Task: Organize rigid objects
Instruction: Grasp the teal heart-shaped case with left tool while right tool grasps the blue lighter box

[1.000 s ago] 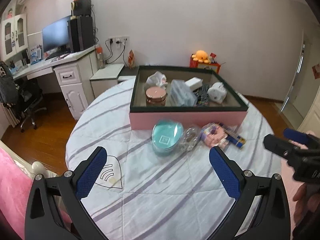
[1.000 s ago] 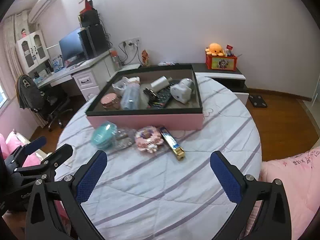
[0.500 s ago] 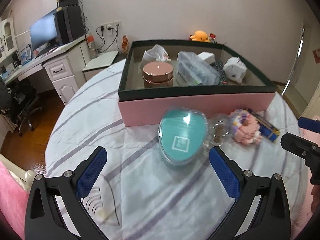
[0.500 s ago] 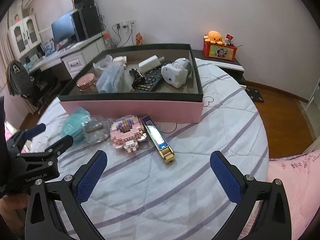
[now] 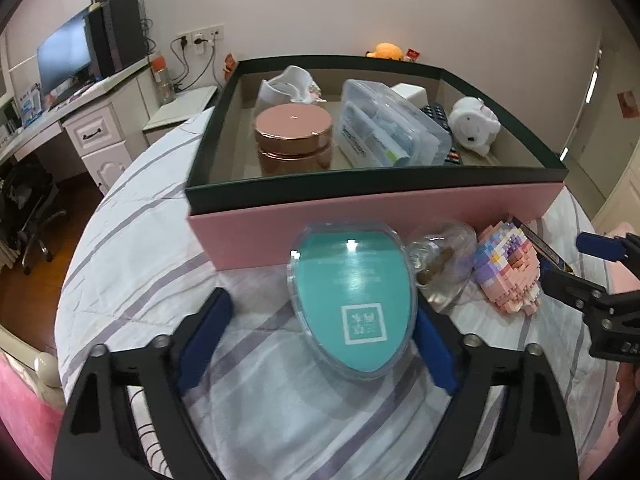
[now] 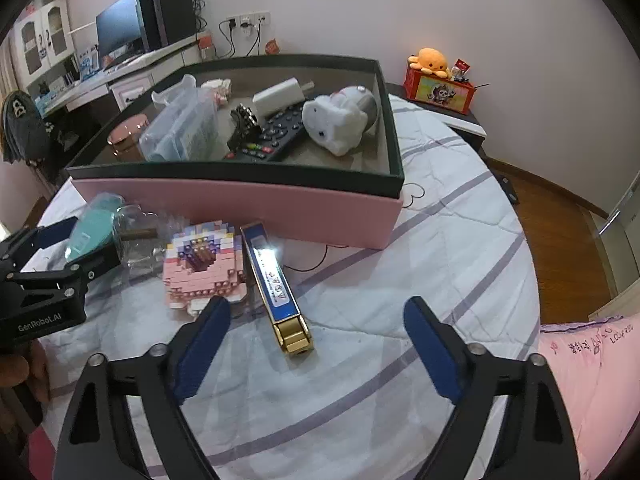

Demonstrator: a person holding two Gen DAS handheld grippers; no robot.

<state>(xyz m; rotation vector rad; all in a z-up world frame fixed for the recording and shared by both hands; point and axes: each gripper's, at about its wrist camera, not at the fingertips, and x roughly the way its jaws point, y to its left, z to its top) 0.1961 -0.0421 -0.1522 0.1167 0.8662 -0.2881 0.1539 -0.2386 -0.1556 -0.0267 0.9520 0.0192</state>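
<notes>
Fingers of both grippers are closing now, where half a second ago they stood at their widest. The left gripper [image 5: 320,336] has dropped lower and nearer to the teal case [image 5: 352,300], which now sits between its blue pads; the right-hand pad [image 5: 434,350] looks to be touching or almost touching the case's edge, while the other is still well clear, so nothing is gripped yet. The right gripper [image 6: 316,348] has come down over the gold-ended bar [image 6: 276,284], which lies between its fingers with a clear gap on both sides, more on the right.

All four loose things lie on the striped cloth [image 5: 160,264] just in front of the pink box [image 5: 376,220]: case, clear jar [image 5: 440,264], block model [image 6: 204,268] and bar, each close beside the next. The box already holds a copper jar [image 5: 294,138], a clear tub, a remote and a white toy.

My reading is that both hands are committing to a pick at once, case on the left and bar on the right, with the lift into the box to follow. The block model sits just beside the right gripper's left finger and may get nudged.
</notes>
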